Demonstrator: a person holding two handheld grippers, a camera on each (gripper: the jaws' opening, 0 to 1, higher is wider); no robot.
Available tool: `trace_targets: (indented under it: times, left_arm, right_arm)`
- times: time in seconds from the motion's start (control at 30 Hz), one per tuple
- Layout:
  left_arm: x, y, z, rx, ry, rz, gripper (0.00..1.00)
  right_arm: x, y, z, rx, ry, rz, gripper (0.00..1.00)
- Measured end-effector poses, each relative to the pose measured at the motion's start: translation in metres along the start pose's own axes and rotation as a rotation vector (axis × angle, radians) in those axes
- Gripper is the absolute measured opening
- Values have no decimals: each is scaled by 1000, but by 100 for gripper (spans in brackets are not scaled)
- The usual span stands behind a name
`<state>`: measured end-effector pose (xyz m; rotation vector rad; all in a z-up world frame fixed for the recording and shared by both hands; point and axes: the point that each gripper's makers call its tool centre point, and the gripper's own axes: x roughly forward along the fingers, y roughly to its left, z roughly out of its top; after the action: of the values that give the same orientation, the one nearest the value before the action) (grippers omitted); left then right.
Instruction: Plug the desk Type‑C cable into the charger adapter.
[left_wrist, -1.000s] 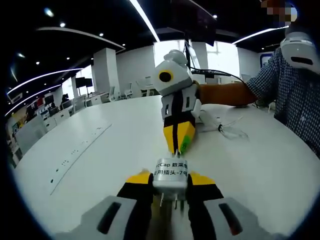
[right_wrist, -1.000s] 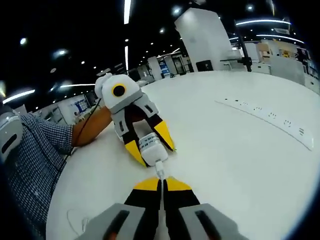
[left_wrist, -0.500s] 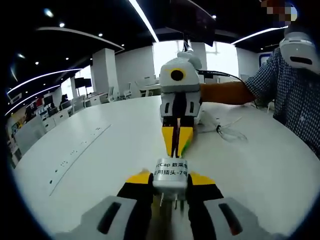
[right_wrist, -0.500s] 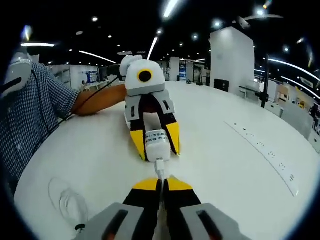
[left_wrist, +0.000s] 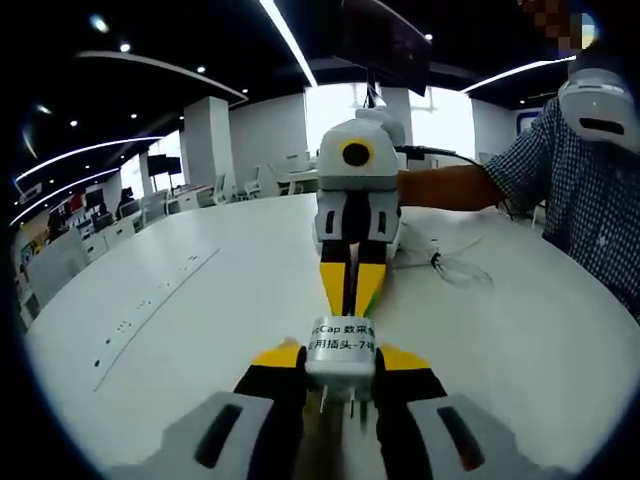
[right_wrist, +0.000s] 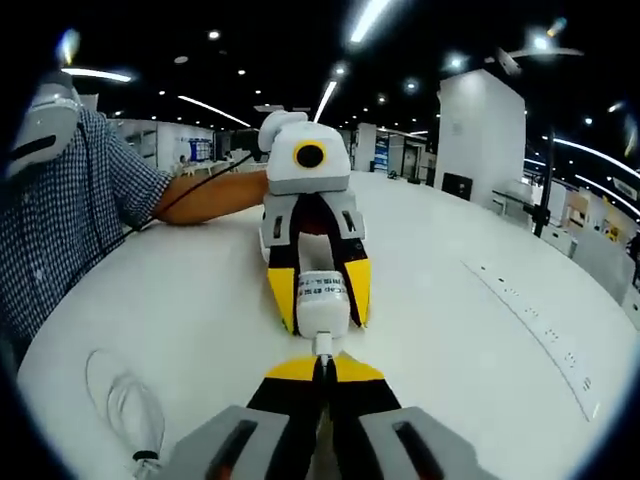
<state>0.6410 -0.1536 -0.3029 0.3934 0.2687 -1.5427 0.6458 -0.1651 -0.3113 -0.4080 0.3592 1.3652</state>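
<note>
My left gripper (left_wrist: 341, 356) is shut on a white charger adapter (left_wrist: 342, 342) with printed text, its prongs pointing back between the jaws. Facing it head-on is my right gripper (left_wrist: 350, 286), its yellow tips closed just beyond the adapter. In the right gripper view, my right gripper (right_wrist: 322, 366) is shut on the white Type-C plug (right_wrist: 322, 346). The plug's tip meets the near face of the adapter (right_wrist: 322, 300), which the left gripper (right_wrist: 316, 322) holds. How deep the plug sits is hidden. The cable's loose coil (right_wrist: 120, 405) lies on the table.
A large white round table (left_wrist: 220, 300) carries an inset socket strip (left_wrist: 150, 300), also the strip (right_wrist: 530, 315). A person's checked sleeve (left_wrist: 575, 170) and forearm (right_wrist: 210, 195) reach in behind the grippers. Cable loops (left_wrist: 455, 268) lie beside the right gripper.
The right gripper has swung from an angle to straight in line with the adapter. The plug has closed the gap to the adapter's face. The left gripper kept its hold.
</note>
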Motion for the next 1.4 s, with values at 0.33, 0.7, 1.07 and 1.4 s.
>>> trace_targets:
  times: [0.33, 0.7, 1.07, 1.4]
  left_arm:
    - [1, 0, 0, -40, 21, -25, 27]
    - [1, -2, 1, -27, 9, -38, 27]
    - [5, -2, 2, -39, 29, -45, 27]
    - [8, 1, -2, -21, 3, -69, 27]
  right_arm:
    - [2, 9, 2, -2, -15, 37, 5]
    - [3, 10, 2, -15, 2, 58, 5]
    - [3, 0, 1, -18, 15, 64, 5]
    - [6, -4, -1, -26, 26, 113, 5]
